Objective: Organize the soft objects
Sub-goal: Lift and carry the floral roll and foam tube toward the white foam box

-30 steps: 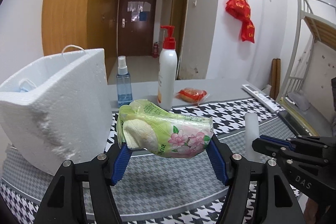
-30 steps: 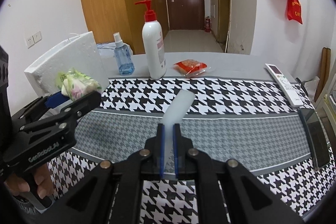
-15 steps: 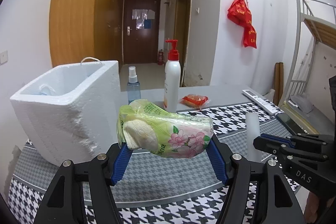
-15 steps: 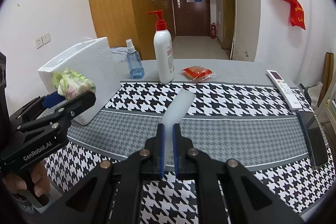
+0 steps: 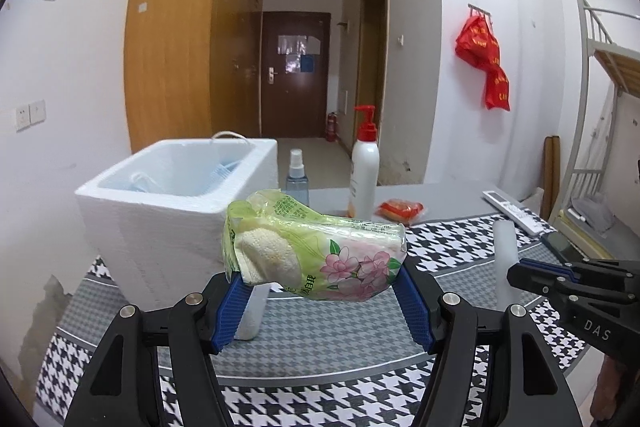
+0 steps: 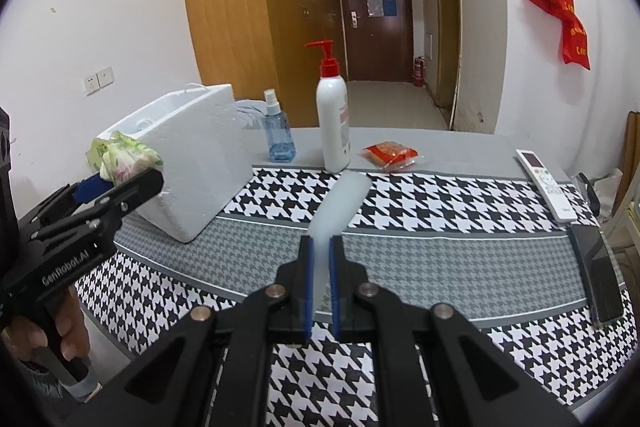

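Note:
My left gripper (image 5: pixel 320 279) is shut on a green flowered tissue pack (image 5: pixel 316 247), held crosswise in the air just in front of the white foam box (image 5: pixel 160 235). The box is open at the top, with blue masks (image 5: pixel 216 173) lying inside. From the right wrist view the tissue pack (image 6: pixel 124 159) hangs at the box's (image 6: pixel 200 163) near left side. My right gripper (image 6: pixel 320 251) is shut on a white translucent foam strip (image 6: pixel 340 203) that sticks out forward over the table; in the left wrist view that strip (image 5: pixel 505 247) stands at the right.
At the back of the houndstooth tablecloth (image 6: pixel 440 259) stand a blue spray bottle (image 6: pixel 278 131) and a white pump bottle (image 6: pixel 332 123), with a red snack packet (image 6: pixel 390 155) beside them. A remote (image 6: pixel 546 183) and a dark phone (image 6: pixel 598 279) lie at the right edge.
My left gripper has risen with the tissue pack, so the box's open top and the masks inside now show. The right gripper keeps its hold on the strip and has shifted only slightly.

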`<act>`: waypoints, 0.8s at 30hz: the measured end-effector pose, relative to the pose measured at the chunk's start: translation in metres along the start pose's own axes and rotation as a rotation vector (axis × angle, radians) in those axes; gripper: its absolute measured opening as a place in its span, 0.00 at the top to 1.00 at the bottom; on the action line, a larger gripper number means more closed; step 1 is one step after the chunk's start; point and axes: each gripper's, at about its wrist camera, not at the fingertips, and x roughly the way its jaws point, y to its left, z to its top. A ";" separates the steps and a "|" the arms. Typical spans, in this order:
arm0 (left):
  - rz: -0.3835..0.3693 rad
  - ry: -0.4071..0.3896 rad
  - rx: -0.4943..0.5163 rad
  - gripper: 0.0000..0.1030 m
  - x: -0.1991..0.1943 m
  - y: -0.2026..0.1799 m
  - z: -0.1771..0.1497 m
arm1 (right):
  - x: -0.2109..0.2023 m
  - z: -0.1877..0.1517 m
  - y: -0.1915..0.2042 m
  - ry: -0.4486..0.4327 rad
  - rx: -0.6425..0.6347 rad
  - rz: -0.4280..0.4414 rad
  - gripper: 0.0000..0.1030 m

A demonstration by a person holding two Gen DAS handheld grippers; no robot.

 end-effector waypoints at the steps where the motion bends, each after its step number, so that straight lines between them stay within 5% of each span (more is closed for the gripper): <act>1: 0.000 -0.007 0.001 0.34 -0.003 0.000 0.001 | -0.001 0.000 0.001 -0.001 -0.001 0.002 0.91; 24: 0.032 -0.068 0.010 0.34 -0.033 0.020 0.030 | -0.010 0.027 0.029 -0.077 -0.064 0.051 0.91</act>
